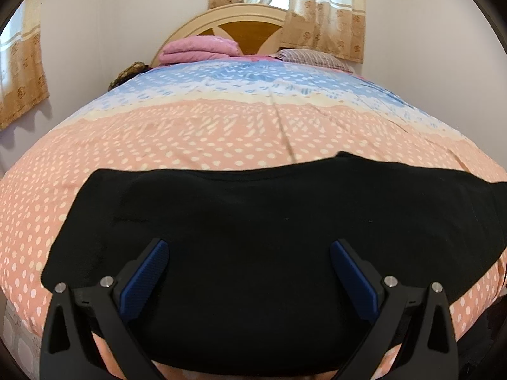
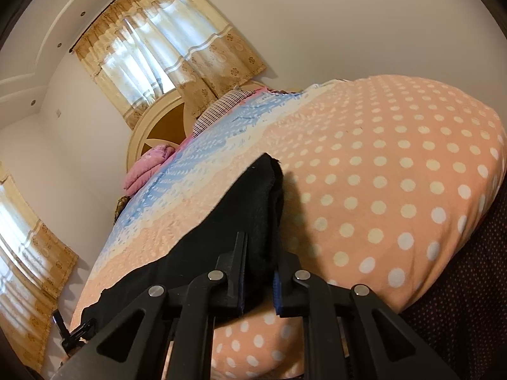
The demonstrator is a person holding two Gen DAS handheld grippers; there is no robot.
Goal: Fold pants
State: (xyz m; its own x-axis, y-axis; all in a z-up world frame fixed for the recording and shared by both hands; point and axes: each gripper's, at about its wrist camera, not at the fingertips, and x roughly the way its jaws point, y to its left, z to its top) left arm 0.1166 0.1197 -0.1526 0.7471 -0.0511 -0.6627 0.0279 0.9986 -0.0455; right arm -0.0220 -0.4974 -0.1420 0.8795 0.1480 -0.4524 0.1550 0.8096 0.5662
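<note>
the left gripper (image 1: 249, 247) hangs low over the near part of the black pants (image 1: 253, 215), its blue-padded fingers (image 1: 149, 272) spread wide apart with nothing pinched between them, only dark cloth lying beneath. the right gripper (image 2: 259, 253) is closed tight on one end of the pants (image 2: 240, 215), a thick bunch of black fabric squeezed between its pads and rising out in front of the fingertips as a blunt fold. the pants lie spread flat across the near end of the bed (image 1: 221, 133), stretched sideways along its edge on a peach cover with white dots. further up the bed the cover turns to cream and then blue bands. at the far end a folded pink blanket (image 1: 199, 51) sits beside a striped pillow (image 1: 313, 58), both against a rounded cream and brown headboard (image 1: 240, 25). behind that, beige patterned curtains (image 1: 320, 6) hang over a bright window, and another curtain (image 1: 22, 72) hangs on the left wall.
</note>
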